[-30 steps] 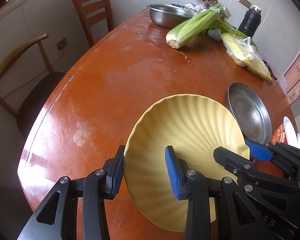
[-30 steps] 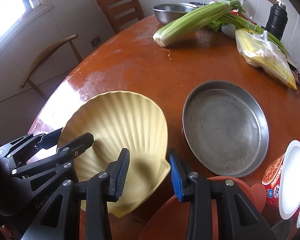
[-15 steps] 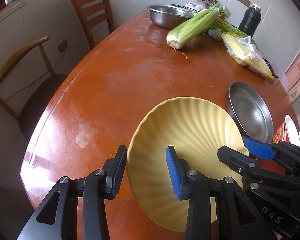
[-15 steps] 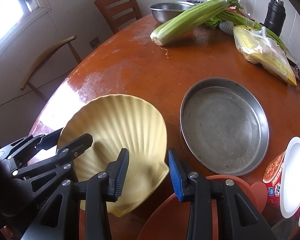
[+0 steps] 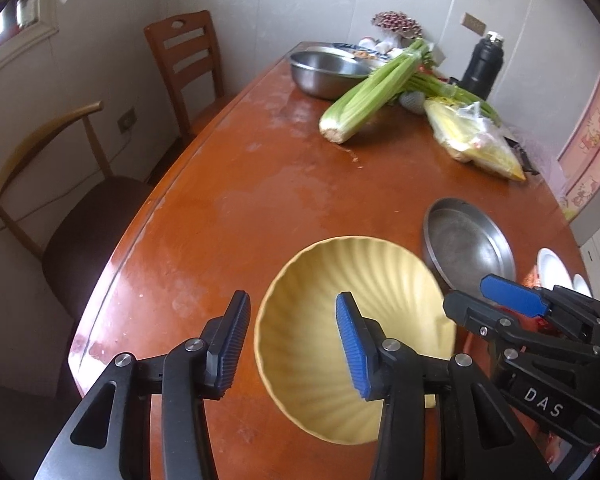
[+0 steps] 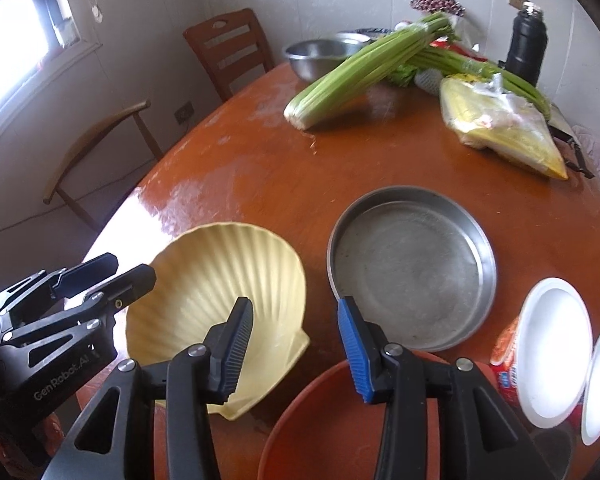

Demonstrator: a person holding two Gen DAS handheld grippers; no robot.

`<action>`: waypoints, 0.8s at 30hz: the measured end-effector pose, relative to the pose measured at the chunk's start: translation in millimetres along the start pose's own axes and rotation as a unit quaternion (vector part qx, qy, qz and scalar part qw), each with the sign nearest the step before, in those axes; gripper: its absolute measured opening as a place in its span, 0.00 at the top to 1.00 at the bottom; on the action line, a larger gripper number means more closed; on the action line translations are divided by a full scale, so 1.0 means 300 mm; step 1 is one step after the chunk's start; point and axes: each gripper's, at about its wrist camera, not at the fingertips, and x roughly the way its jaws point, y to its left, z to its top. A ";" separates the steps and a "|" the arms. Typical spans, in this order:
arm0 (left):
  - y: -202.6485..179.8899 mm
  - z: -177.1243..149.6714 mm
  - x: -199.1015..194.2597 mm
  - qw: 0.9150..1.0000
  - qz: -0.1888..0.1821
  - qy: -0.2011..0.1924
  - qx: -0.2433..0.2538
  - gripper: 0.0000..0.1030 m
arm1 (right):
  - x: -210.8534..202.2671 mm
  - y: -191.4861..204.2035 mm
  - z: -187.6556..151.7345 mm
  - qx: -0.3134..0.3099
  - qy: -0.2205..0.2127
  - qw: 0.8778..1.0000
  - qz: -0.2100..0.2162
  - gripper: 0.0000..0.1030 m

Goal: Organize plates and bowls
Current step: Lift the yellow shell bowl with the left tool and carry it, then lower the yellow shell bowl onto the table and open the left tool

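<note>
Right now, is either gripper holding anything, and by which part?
Nothing is held. The left gripper and the right gripper are both opening, their pads clear of the yellow shell-shaped plate, which lies on the table.

txt: "DAS" on right gripper [image 5: 512, 304] | "GenRobot.AI" on left gripper [image 6: 108, 270]

Both wrist views look steeply down over the near end of the table [image 5: 228, 184], close above the shell-shaped yellow plate [image 5: 324, 320] [image 6: 212, 280], which both share, left view from its left.
</note>
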 end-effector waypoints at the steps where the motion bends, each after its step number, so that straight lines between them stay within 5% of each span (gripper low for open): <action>1: -0.008 0.001 -0.005 1.000 -0.002 0.000 0.002 0.55 | -0.011 -0.007 0.000 0.002 -0.003 1.000 -0.001 0.55; 24: -0.259 -0.040 -0.103 0.999 0.005 -0.007 0.052 0.54 | -0.219 -0.233 -0.121 0.037 -0.064 0.997 -0.012 0.45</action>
